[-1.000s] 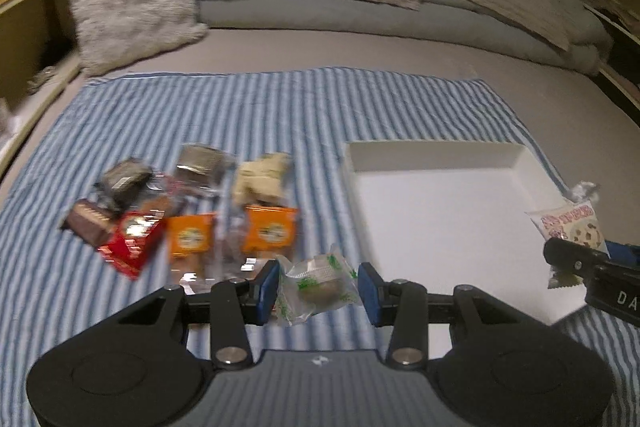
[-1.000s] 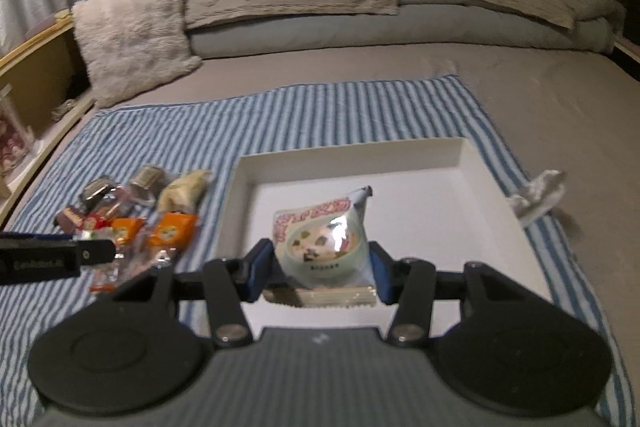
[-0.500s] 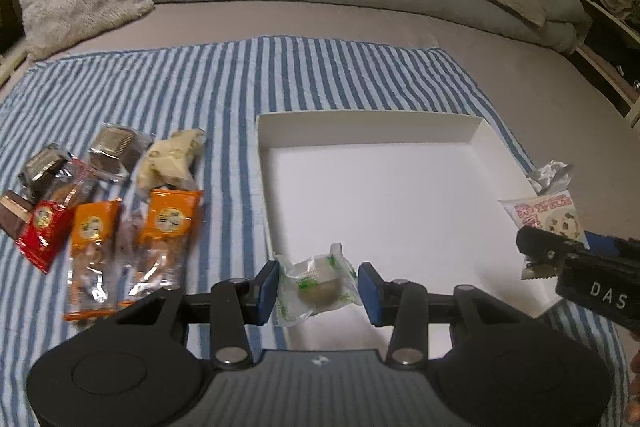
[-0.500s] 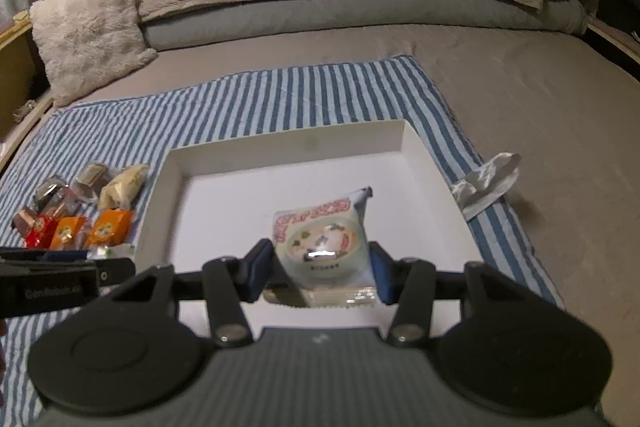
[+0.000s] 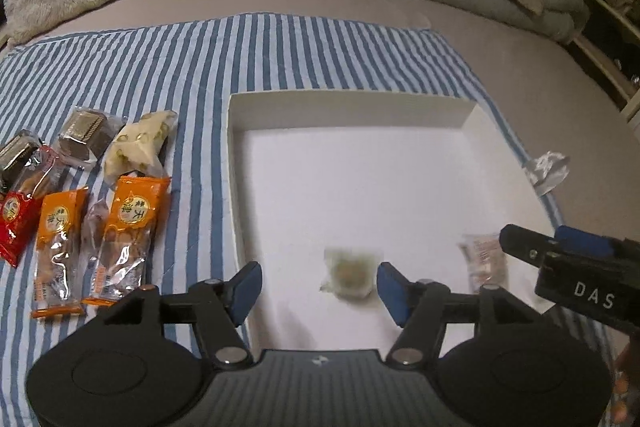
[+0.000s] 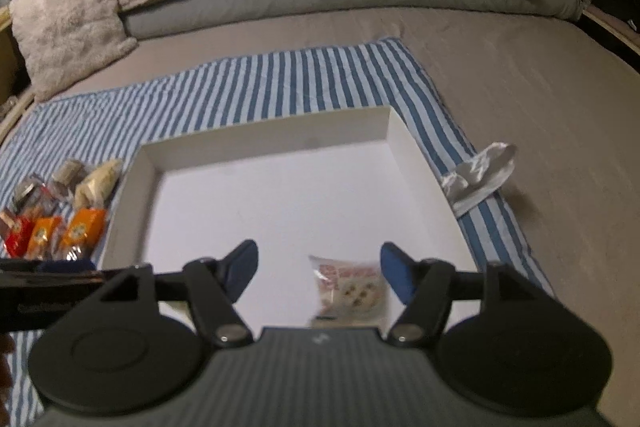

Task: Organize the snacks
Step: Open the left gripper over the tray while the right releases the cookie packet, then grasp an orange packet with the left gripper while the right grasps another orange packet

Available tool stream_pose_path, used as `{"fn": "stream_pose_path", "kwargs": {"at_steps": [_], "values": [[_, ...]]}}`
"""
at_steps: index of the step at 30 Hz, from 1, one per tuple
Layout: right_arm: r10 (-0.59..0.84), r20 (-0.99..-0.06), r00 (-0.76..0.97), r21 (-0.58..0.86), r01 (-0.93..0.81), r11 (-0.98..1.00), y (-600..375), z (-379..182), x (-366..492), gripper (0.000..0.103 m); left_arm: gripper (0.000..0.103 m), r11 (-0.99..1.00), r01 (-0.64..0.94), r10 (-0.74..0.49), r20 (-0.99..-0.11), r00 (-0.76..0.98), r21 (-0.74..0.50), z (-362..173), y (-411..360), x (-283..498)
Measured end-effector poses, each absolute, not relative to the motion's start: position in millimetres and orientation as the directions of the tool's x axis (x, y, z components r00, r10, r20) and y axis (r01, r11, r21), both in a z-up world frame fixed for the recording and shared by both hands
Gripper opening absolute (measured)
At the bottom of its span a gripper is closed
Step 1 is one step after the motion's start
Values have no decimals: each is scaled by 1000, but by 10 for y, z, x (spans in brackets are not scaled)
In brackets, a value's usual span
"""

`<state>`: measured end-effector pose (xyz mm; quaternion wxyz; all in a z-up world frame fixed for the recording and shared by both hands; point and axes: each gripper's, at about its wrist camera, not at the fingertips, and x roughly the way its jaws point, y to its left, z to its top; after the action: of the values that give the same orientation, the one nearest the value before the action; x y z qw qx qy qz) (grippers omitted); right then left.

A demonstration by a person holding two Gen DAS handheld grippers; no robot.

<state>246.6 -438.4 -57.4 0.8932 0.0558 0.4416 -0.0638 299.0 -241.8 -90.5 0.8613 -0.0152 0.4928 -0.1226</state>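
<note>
Lying left of the white tray [image 5: 468, 115] on the striped cloth [image 5: 248, 67], the remaining snacks — orange packets [image 5: 124, 227] with long axes running away from the viewer — sit nearer the left tongs [image 5: 318, 287]. Both left and right tongs [image 6: 318, 273] gape, released; green-wrapped snack [image 5: 350, 273] and cookie packet [image 6: 352, 289] appear blurred over the tray floor.

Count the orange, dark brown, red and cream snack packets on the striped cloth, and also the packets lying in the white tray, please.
Orange packets: 2
Dark brown packets: 2
Red packet: 1
Cream packet: 1
Packets in the white tray, blurred: 2
Total: 8
</note>
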Motion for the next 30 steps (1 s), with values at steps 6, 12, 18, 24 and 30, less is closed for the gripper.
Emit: {"fn": "stream_pose_path", "kwargs": {"at_steps": [6, 12, 18, 24, 30], "values": [[-44, -817, 575, 49, 146, 988, -4364, -579, 2404, 83, 76, 972, 204, -202, -849, 487, -114, -889, -2363, 2926], [-45, -810, 584, 63, 164, 984, -4360, -516, 2303, 97, 93, 975, 205, -178, -842, 508, -83, -814, -2265, 2854], [-56, -803, 593, 78, 199, 977, -4351, -467, 2225, 103, 103, 978, 199, -155, -836, 526, -57, -763, -2138, 2806], [-79, -804, 590, 53, 203, 978, -4260, -442, 2179, 103, 103, 980, 193, -146, -828, 541, -47, -699, -1957, 2765], [-78, -802, 592, 57, 205, 977, -4108, -428, 2220, 103, 103, 986, 159, -126, -818, 561, -43, -626, -1634, 2772]]}}
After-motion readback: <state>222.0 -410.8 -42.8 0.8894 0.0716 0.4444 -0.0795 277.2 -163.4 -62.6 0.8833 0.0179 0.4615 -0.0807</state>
